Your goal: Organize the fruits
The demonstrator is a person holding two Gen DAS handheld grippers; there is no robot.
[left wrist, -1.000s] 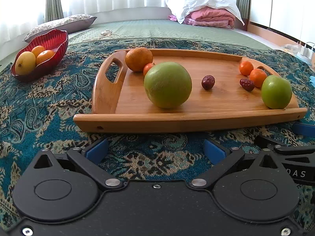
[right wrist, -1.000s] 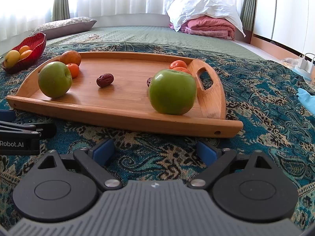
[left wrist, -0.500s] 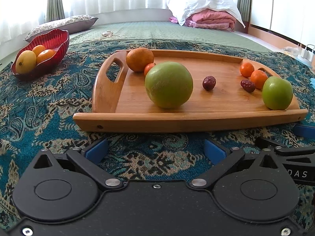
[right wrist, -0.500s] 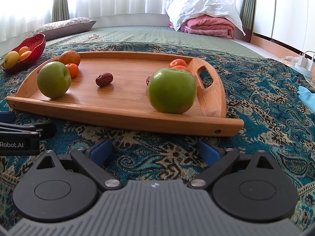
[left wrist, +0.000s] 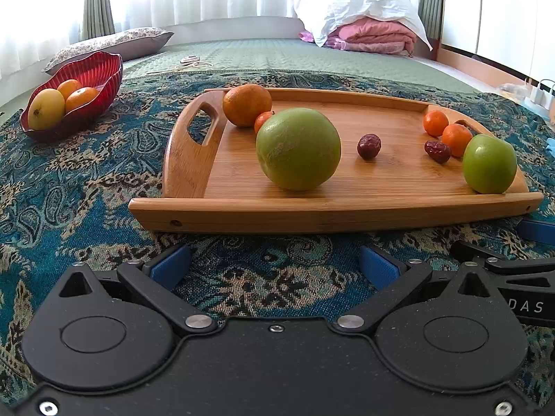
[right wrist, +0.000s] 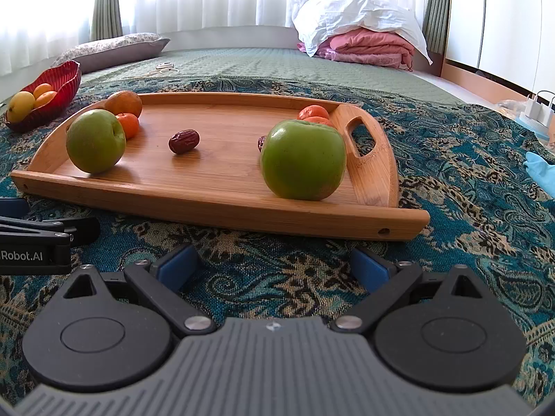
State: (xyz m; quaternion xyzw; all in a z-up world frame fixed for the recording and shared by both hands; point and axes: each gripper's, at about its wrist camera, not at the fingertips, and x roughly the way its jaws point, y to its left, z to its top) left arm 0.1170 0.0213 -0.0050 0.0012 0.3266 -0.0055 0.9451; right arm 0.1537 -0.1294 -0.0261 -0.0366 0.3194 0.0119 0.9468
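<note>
A wooden tray (left wrist: 312, 208) (right wrist: 215, 204) lies on the patterned cloth. On it are two green apples (left wrist: 298, 149) (left wrist: 489, 163) (right wrist: 95, 141) (right wrist: 302, 159), a large orange (left wrist: 246, 104) (right wrist: 124, 103), several small tangerines (left wrist: 435, 123) (right wrist: 128, 124) and two red dates (left wrist: 369, 145) (left wrist: 437, 151) (right wrist: 184, 141). A red bowl (left wrist: 93, 72) (right wrist: 60, 79) at the far left holds a yellow fruit and oranges. My left gripper (left wrist: 274, 265) is open and empty just before the tray's near edge. My right gripper (right wrist: 272, 267) is open and empty, facing the right green apple.
The paisley cloth (left wrist: 69, 180) covers a green bed. A grey pillow (left wrist: 111, 43) lies at the back left, folded pink and white bedding (left wrist: 367, 31) at the back right. A blue cloth (right wrist: 541, 170) and white bags (right wrist: 536, 111) sit at the right edge.
Both views have shifted very slightly; the tray and fruit look marginally closer. Both grippers stay open and nothing was taken hold of.
</note>
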